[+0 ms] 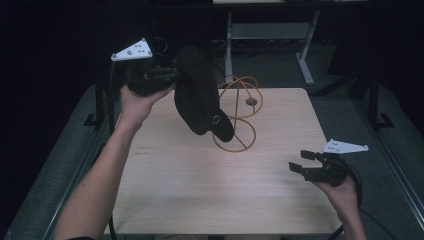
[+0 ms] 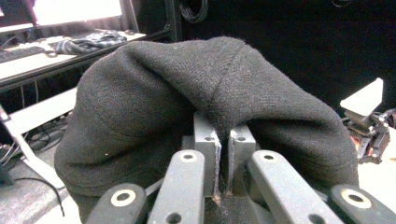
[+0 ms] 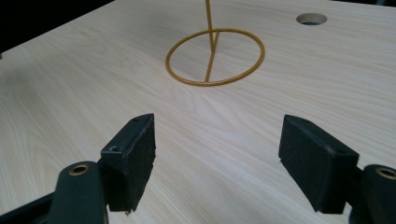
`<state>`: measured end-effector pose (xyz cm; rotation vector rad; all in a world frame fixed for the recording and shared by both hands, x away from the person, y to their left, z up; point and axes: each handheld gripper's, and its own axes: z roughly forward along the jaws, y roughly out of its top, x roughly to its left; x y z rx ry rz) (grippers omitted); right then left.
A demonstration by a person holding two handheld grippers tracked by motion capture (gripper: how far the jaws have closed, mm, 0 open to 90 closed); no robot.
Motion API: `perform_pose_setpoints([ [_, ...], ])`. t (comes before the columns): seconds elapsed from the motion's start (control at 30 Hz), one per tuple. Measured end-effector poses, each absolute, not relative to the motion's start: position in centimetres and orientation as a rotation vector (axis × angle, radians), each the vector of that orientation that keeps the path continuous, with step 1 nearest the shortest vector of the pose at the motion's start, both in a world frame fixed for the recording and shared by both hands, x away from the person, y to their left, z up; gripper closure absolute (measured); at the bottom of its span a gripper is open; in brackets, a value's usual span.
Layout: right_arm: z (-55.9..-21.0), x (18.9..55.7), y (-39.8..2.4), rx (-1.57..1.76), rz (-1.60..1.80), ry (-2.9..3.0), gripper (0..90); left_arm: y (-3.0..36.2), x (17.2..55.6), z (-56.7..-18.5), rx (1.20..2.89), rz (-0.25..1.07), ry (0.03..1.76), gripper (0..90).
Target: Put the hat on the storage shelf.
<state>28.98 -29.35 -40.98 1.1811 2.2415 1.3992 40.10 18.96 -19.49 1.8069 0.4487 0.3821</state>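
Observation:
A black cap (image 1: 200, 95) hangs in the air over the far left part of the wooden table (image 1: 200, 190). My left gripper (image 1: 172, 75) is shut on its fabric. In the left gripper view the cloth (image 2: 187, 84) bulges over the closed jaws of that gripper (image 2: 223, 135). Just behind and right of the cap stands a gold wire stand (image 1: 240, 115). Its ring base (image 3: 215, 56) lies ahead of my right gripper (image 3: 217, 154). This right gripper (image 1: 300, 161) sits low at the table's right edge, open, with nothing between its pads.
A round cable hole (image 1: 251, 101) is in the tabletop behind the stand. A grey desk frame (image 1: 270, 30) stands beyond the table's far edge. The left gripper view shows a desk with clutter (image 2: 70, 46) at the left and the other gripper (image 2: 369, 135) at the right.

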Motion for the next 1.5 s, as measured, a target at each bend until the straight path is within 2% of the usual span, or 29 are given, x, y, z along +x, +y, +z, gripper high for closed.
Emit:
perform_pose_setpoints([
  [0.77, -41.0, 28.7, -30.6, 1.202, 1.436, 2.196, 26.7, 11.4, 44.3, -17.0, 1.930, 0.362, 0.380, 85.8],
  [1.5, -41.2, 28.4, -31.5, 1.221, 1.447, 2.177, 26.7, 5.7, 48.4, -19.1, 2.048, 0.306, 0.451, 85.6],
])
